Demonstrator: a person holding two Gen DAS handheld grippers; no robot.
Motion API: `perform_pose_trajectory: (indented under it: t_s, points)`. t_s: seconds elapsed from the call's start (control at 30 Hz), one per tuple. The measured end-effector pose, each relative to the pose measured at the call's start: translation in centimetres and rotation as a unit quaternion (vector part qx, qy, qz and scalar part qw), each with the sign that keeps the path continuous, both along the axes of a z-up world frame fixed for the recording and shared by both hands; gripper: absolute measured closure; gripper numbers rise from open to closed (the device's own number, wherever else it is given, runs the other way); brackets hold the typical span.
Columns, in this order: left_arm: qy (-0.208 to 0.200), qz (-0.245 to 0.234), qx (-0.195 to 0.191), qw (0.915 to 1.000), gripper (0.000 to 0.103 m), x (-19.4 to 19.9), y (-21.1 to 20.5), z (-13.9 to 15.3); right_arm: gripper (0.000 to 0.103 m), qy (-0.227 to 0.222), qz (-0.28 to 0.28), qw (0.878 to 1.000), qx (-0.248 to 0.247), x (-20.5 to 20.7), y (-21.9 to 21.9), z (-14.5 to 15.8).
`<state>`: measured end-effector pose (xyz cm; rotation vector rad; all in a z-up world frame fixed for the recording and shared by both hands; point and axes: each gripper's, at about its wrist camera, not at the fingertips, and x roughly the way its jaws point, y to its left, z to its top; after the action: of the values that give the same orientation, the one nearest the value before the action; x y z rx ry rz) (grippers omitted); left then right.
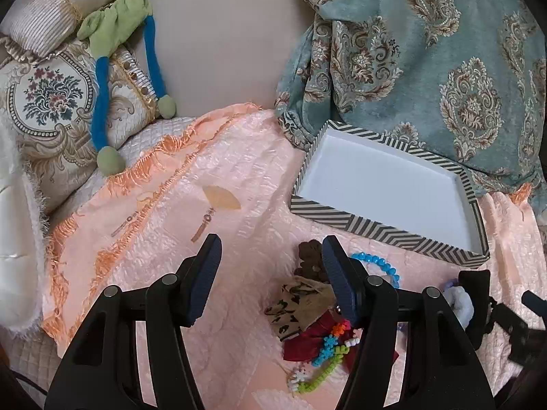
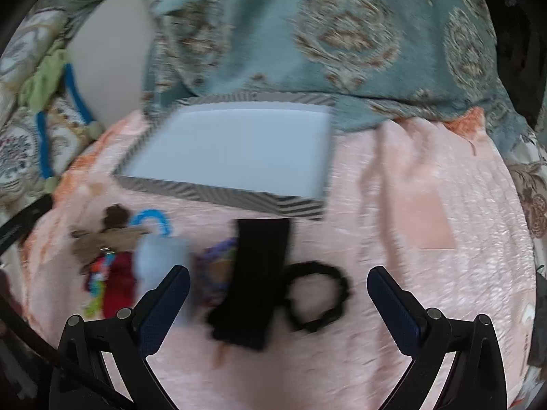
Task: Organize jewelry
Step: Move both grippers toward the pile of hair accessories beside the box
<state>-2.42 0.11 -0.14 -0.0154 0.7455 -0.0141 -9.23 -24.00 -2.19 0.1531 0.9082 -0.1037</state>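
We hold our left claw point(image 1: 268, 251) wide apart above the pink bedspread point(image 1: 212, 205), with nothing between its jaws; the pile of jewelry lies just under and beside its right finger. In that pile we see a brown scrunchie point(image 1: 309, 256), a leopard-print cloth piece point(image 1: 301, 304), a dark red bow point(image 1: 307, 340), a string of bright plastic beads point(image 1: 328, 352) in green, blue and orange, and a blue bead bracelet point(image 1: 376, 263) partly hidden behind the finger. Farther on, the striped tray point(image 1: 386, 230) sits on the bedspread with its white inside bare, its far edge against the teal patterned fabric point(image 1: 444, 68). To the left a green and blue plush toy point(image 1: 112, 30) hangs over the embroidered cushions point(image 1: 48, 102). Our right claw point(image 2: 278, 282) is also spread fully wide and holds nothing; the picture from it is blurred. Between and just beyond its fingers lie a black band point(image 2: 254, 280) and a black scrunchie point(image 2: 318, 297), touching each other, with a pale blue fluffy piece point(image 2: 160, 256) and a purple multicoloured piece point(image 2: 215, 259) beside the left finger. The tray point(image 2: 218, 196) lies beyond them, near the pile but apart from it.
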Motion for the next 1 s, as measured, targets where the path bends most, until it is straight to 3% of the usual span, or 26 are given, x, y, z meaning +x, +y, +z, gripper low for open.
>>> perform_pose_trajectory:
  t_s: [0.3, 1.0]
  points:
    - [-0.011, -0.009, -0.004, 0.9999, 0.042, -0.8, 0.0, 0.1, 0.0, -0.022, -0.001, 1.0, -0.01, -0.3, 3.3, 1.3]
    - [-0.024, -0.017, 0.007, 0.9996, 0.042, -1.5, -0.4, 0.5, 0.0, -0.034, -0.012, 0.999, -0.023, -0.7, 4.7, 2.4]
